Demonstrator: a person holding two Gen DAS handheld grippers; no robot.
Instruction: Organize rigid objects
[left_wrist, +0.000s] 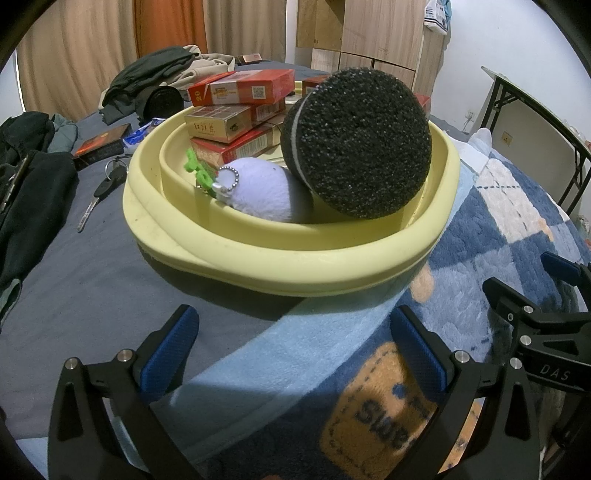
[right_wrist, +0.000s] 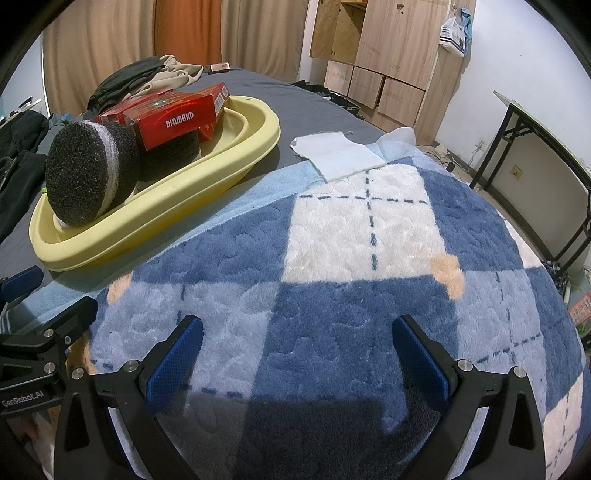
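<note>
Bright indoor light; hard shadows; sharp focus; fisheye bending, dark vignetted corners.

Left gripper (left_wrist: 293, 349): 2 black angular arms w/ triangular cut-outs, ending in blue fingers (left_wrist: 168, 350) w/ fine knurled texture. Silver round screws on each arm near the finger base. Right gripper (right_wrist: 297, 356): same build, black frame, blue textured pads (right_wrist: 171, 360), silver screws. In left wrist view the other unit's black body shows white lettering "DAS". In right wrist view the neighbouring black body reads "GenRobot.AI" in white, w/ more silver screws.
</note>
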